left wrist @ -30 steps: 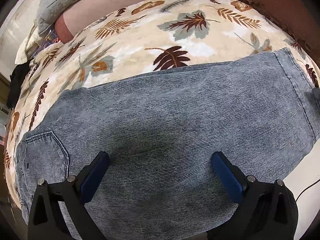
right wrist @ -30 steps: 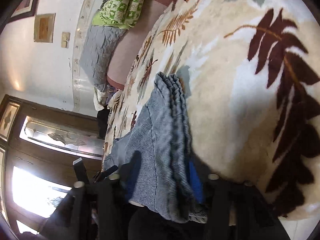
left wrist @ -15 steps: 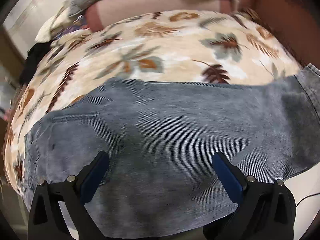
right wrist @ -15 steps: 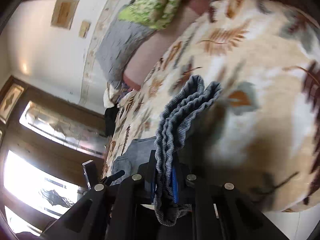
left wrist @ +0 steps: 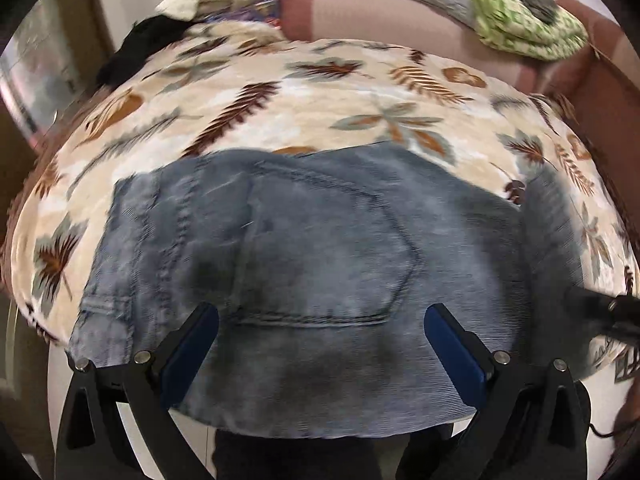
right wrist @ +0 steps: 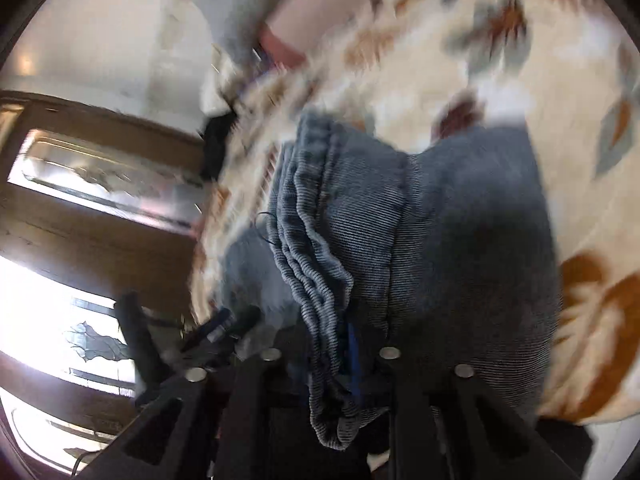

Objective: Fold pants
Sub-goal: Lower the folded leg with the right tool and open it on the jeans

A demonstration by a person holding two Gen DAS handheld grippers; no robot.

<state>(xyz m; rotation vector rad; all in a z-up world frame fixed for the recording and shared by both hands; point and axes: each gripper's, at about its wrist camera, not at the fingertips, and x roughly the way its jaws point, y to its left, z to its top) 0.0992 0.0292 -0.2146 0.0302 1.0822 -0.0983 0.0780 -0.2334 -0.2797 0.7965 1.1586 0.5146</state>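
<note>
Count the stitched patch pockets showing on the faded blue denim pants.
1. The stitched patch pocket lies on the top face of the faded blue denim pants, just beyond the open left gripper. Others may be hidden under the fold.

Ribbed matt denim pants [left wrist: 320, 256] lie on soft, fleecy leaf-print blanket [left wrist: 320, 92].
</note>
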